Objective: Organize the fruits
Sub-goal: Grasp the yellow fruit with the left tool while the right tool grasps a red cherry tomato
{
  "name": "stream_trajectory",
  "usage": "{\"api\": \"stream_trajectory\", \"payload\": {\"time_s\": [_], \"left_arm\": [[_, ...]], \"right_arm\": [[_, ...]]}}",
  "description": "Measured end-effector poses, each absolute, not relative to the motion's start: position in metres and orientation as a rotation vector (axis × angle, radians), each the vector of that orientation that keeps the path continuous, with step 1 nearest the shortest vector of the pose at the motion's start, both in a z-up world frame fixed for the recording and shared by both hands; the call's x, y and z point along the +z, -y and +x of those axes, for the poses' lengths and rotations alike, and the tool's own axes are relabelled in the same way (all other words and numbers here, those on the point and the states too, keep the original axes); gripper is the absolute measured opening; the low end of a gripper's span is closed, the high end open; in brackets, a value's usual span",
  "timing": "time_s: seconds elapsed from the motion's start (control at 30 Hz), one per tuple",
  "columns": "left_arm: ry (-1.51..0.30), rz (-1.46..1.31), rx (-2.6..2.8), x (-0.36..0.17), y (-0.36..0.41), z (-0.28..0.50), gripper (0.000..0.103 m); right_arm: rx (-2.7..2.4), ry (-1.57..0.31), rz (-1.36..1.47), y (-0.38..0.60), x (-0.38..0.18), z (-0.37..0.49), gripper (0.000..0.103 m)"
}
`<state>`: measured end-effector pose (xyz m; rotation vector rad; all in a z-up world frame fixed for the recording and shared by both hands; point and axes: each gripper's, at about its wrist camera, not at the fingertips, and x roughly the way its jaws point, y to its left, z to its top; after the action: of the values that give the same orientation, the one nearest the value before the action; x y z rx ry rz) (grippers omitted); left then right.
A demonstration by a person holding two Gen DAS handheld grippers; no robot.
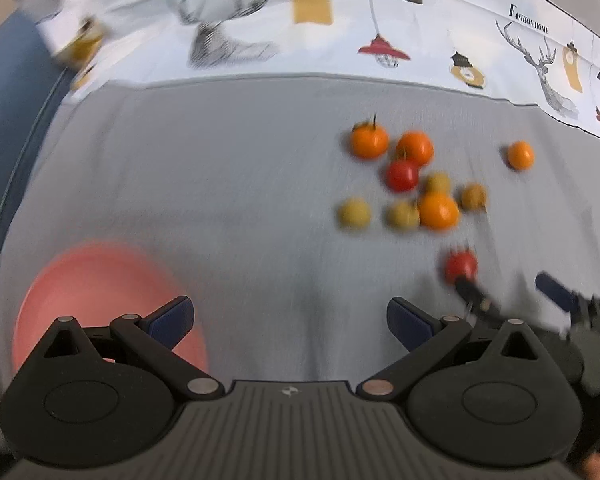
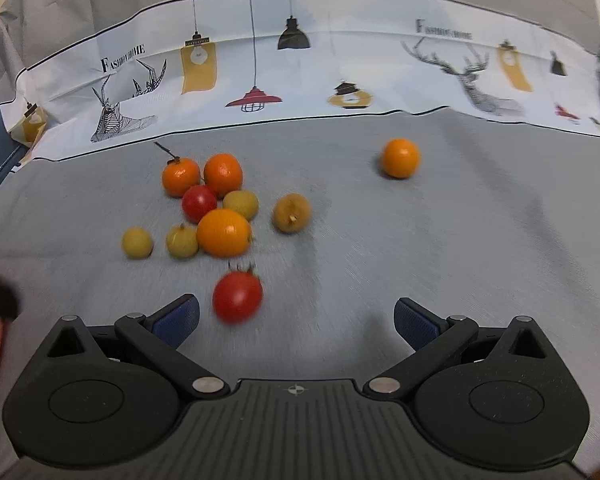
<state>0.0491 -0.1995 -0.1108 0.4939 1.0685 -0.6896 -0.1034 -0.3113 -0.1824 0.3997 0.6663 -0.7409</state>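
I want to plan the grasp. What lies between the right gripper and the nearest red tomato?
Nothing: in the right wrist view only bare grey cloth separates the open right gripper from the red tomato.

Red tomato (image 2: 237, 297), orange mandarin (image 2: 400, 158), pink plate (image 1: 96, 280), grey cloth (image 2: 420, 240).

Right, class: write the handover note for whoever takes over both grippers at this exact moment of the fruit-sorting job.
Left gripper: open, holding nothing, near the pink plate.
Right gripper: open, holding nothing; the near red tomato lies just ahead of its left finger.
Fruit: four oranges, two tomatoes and four yellowish fruits loose on the grey cloth; one orange sits apart on the right.
Done: nothing visibly sorted.
Left: every fruit, probably starting with the near tomato.
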Motion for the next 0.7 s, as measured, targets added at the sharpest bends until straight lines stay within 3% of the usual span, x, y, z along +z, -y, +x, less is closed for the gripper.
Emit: {"api": "stream_trajectory", "payload": {"time_s": [0.33, 0.57, 0.63, 0.67, 0.7], "left_arm": [[-1.187, 0.538, -0.711, -0.183, 0.274, 0.102, 0.103], [-1.164, 0.577, -0.719, -0.190, 0.283, 0.101, 0.103], [-1.167, 0.582, -0.719, -0.189, 0.284, 0.100, 0.098], [-1.157, 0.580, -0.723, -0.186, 0.284, 0.099, 0.085], [-1.138, 0.576, -0.734, -0.180, 0.283, 0.095, 0.059]], "right_arm": [[-0.775, -0.649, 0.280, 0.311, -0.209, -0.084, 0.102], [-0.802, -0.616, 0.268, 0.306, -0.211, -0.081, 0.102], [-0.796, -0.625, 0.273, 0.307, -0.209, -0.081, 0.102], [-0.788, -0.630, 0.276, 0.307, -0.209, -0.082, 0.102], [-0.779, -0.631, 0.275, 0.306, -0.208, -0.083, 0.102]]}}
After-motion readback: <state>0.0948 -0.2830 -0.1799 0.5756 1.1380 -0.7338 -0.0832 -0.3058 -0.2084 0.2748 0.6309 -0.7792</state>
